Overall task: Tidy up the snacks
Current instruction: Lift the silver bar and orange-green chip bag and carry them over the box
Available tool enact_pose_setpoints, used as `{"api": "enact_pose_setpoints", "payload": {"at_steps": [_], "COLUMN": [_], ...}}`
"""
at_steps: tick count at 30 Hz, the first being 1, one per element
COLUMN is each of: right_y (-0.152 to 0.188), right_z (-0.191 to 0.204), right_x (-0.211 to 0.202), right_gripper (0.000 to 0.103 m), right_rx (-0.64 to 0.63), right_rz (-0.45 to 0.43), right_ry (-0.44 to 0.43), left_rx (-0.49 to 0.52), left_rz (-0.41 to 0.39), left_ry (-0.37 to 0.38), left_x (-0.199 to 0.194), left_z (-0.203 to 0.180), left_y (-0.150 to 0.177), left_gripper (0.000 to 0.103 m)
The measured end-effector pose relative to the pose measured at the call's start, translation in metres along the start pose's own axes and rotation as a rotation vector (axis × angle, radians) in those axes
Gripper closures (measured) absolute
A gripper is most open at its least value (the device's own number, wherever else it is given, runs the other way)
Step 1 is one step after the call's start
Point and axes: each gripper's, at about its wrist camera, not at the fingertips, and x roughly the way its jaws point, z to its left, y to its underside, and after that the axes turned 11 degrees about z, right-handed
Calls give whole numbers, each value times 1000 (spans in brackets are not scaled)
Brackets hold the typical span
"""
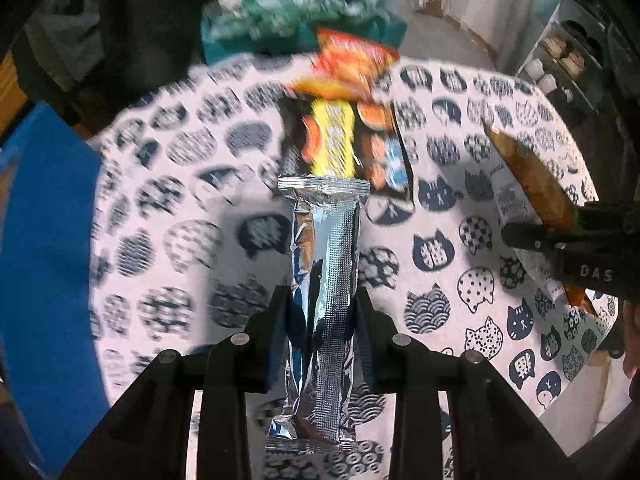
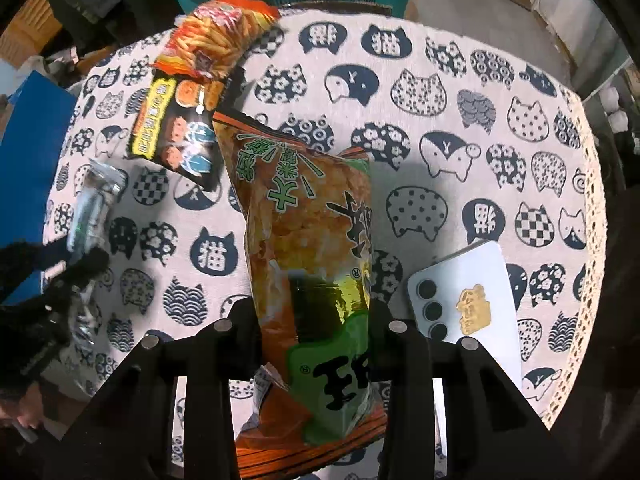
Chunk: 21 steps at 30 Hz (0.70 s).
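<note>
- Right wrist view showed the round table [image 2: 460,92], cat-print cloth, two snack packs at its far edge.
- Right gripper [image 2: 316,312] was clamped on an orange-green chip bag [image 2: 304,216], above the cloth.
- Left gripper [image 1: 322,304] pinched a silver foil bar [image 1: 324,240].
- White phone [image 2: 472,292] lay beside the bag.

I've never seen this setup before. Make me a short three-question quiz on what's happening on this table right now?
1. True or false: the left gripper is shut on a silver foil packet.
2. What does the right gripper hold? A. the white phone B. the orange and green snack bag C. nothing
3. What pattern covers the tablecloth?

Key: 1. True. 2. B. 3. Cat heads, in dark blue on white.
</note>
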Motion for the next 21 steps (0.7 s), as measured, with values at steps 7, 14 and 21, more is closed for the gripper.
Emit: {"api": "enact_pose_setpoints", "payload": {"at_steps": [7, 14, 21], "right_y": [0, 2, -1], "right_z": [18, 30, 51], "right_x": [-34, -70, -101], "right_gripper": [67, 67, 67], "right_rx": [-26, -57, -80], "right_rz": [-50, -114, -172], "right_ry": [1, -25, -51], "left_rx": [34, 60, 55], "left_rz": [-126, -215, -249], "left_ry": [-65, -102, -121], "left_x": [-53, -79, -95], "left_z": [16, 23, 38], "left_y": [0, 3, 12], "left_gripper": [71, 71, 71]}}
